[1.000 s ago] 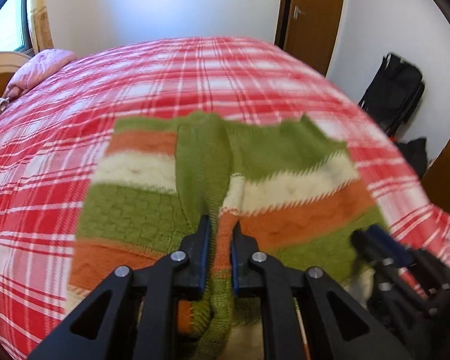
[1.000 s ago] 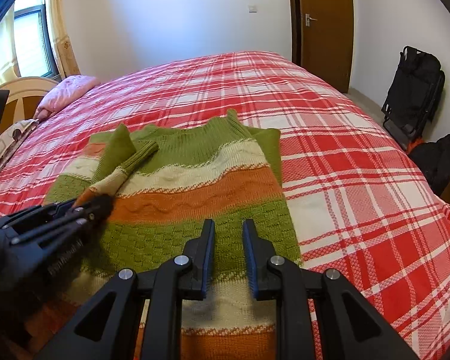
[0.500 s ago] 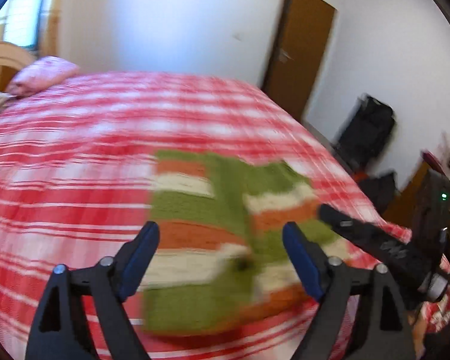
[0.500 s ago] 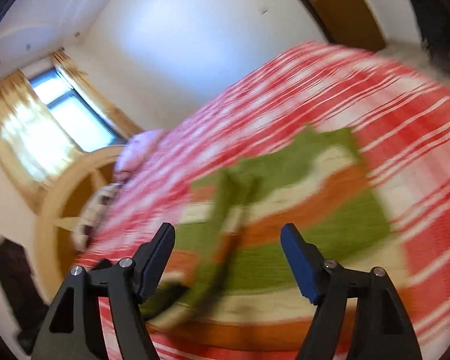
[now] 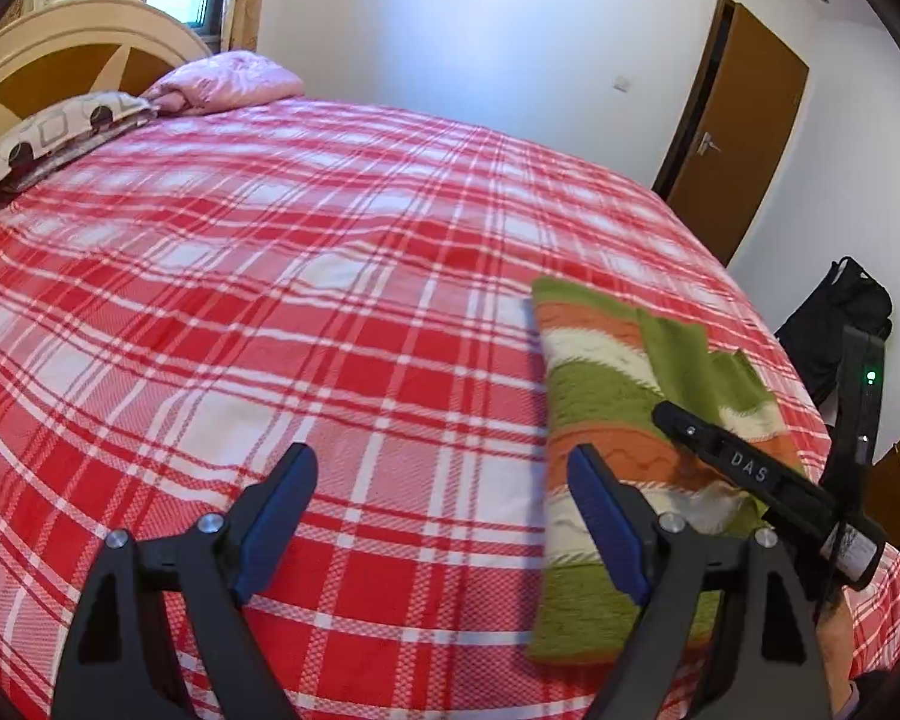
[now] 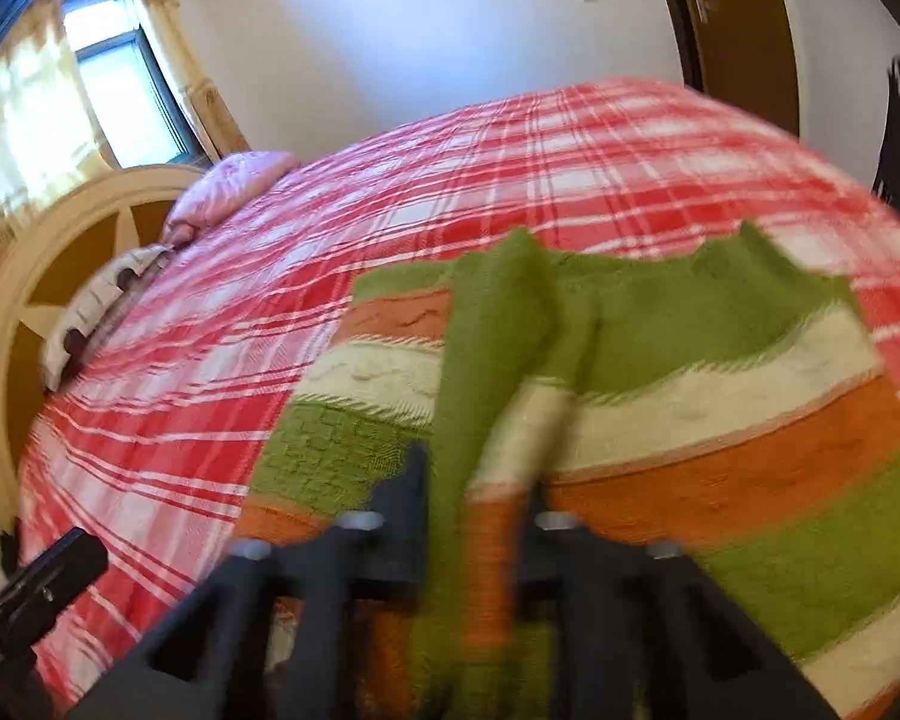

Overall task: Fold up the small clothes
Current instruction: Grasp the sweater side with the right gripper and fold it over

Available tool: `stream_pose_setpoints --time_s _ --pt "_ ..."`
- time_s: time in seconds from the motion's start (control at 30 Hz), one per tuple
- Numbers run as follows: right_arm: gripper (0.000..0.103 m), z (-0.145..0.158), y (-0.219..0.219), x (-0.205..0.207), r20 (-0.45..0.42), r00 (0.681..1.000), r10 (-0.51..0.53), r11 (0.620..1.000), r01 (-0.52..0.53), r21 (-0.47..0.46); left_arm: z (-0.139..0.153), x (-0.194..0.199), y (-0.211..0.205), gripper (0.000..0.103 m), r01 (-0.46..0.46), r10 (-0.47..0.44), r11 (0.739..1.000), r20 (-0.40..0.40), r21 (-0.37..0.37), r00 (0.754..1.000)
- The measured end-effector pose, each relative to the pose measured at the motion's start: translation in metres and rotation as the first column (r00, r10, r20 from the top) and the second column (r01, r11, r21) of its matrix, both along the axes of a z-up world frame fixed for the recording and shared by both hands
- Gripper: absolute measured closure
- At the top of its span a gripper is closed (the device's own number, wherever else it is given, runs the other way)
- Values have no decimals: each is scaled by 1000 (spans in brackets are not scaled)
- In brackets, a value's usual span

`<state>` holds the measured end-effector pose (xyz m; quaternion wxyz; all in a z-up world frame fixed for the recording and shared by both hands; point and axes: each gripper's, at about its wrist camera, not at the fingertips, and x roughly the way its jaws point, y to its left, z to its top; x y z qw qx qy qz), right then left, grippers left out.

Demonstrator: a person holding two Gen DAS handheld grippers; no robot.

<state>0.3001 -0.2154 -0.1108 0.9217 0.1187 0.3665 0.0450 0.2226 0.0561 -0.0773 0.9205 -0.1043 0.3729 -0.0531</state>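
Observation:
A small knitted sweater [image 5: 606, 384] with green, orange and cream stripes lies folded on the red plaid bed [image 5: 306, 276]. In the left wrist view my left gripper [image 5: 444, 522] is open and empty, over bare bedspread just left of the sweater. My right gripper [image 5: 744, 471] reaches over the sweater from the right. In the blurred right wrist view the sweater [image 6: 720, 420] fills the middle, and my right gripper [image 6: 471, 486] has its fingers close on either side of a folded sleeve [image 6: 498, 396] lying along the sweater.
Pillows [image 5: 66, 132] and a pink quilt [image 5: 228, 81] lie at the headboard [image 5: 60, 54]. A brown door [image 5: 738, 150] is at the far wall. A black bag [image 5: 840, 324] stands on the floor right of the bed.
My left gripper opened, let go of the sleeve and swung left off the sweater. My right gripper opened, then closed in around the folded sleeve.

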Motion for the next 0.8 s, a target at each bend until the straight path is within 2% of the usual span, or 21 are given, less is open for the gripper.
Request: stream_pose_setpoints --time_s 0.1,0.27,0.4,0.5,0.57,0.7,0.77,0.8 --pt "90 14 0 -2 30 998 54 997 -52 -60 -4 4 4 15 -14 14 1000 -9 -20 1000" --pt "90 62 -6 -15 131 976 175 974 -152 -168 2 9 -3 15 -9 10 1000 13 -12 1000" --pt "90 84 -52 -25 152 970 191 971 -163 -177 14 14 -19 15 23 -24 999 50 25 998" --pt "90 75 -95 -25 118 980 159 975 -137 -174 17 17 -34 15 52 -54 998 54 31 997" --pt "90 59 -120 -23 83 989 119 985 -107 -138 16 20 -49 15 81 -83 996 49 36 995" --pt "88 6 -151 -22 -6 998 63 994 -63 -88 10 23 -81 15 130 -132 990 33 59 991" --pt "82 -6 -161 -29 29 999 31 999 -31 -14 4 22 -100 15 165 -166 984 16 69 986" --pt "75 -4 -167 -31 23 1000 14 1000 -14 18 1 21 -109 15 178 -179 981 5 81 984"
